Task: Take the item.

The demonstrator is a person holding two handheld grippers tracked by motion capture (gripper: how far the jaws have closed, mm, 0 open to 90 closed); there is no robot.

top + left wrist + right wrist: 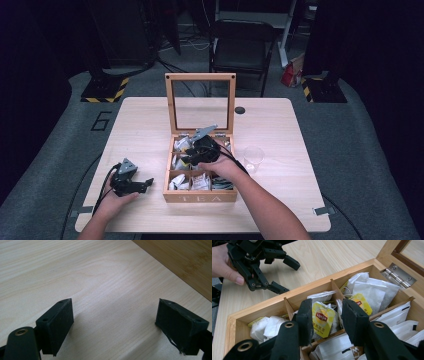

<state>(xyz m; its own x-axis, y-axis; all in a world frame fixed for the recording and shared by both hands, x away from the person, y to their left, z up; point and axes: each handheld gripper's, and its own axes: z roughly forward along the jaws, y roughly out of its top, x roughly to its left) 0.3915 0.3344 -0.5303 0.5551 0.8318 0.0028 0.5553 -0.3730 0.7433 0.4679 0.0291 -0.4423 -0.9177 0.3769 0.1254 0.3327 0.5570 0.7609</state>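
So the right tongs [325, 317] are dipped into the wooden tea box [200, 197], over its left column of compartments around the middle one. In the right gripper view the two black jaws sit on either side of a yellow Lipton tea bag [322, 318] that stands in its compartment. The jaws are partly closed around it, but I honestly can't tell if the pads are pressing on it or just flanking it. More tea bags are around it: white paper ones [372, 290] packed in the far compartment, and white sachets [397, 315] in the column to the right.

The box sits mid-surface [140, 120], "TEA" on its near wall, glass lid [200, 100] standing upright at the far side. A clear plastic cup [253, 157] stands just right of the box.

The left tongs [145, 183] rest on the wood at the near left, beside the box, jaws wide apart with nothing between them.
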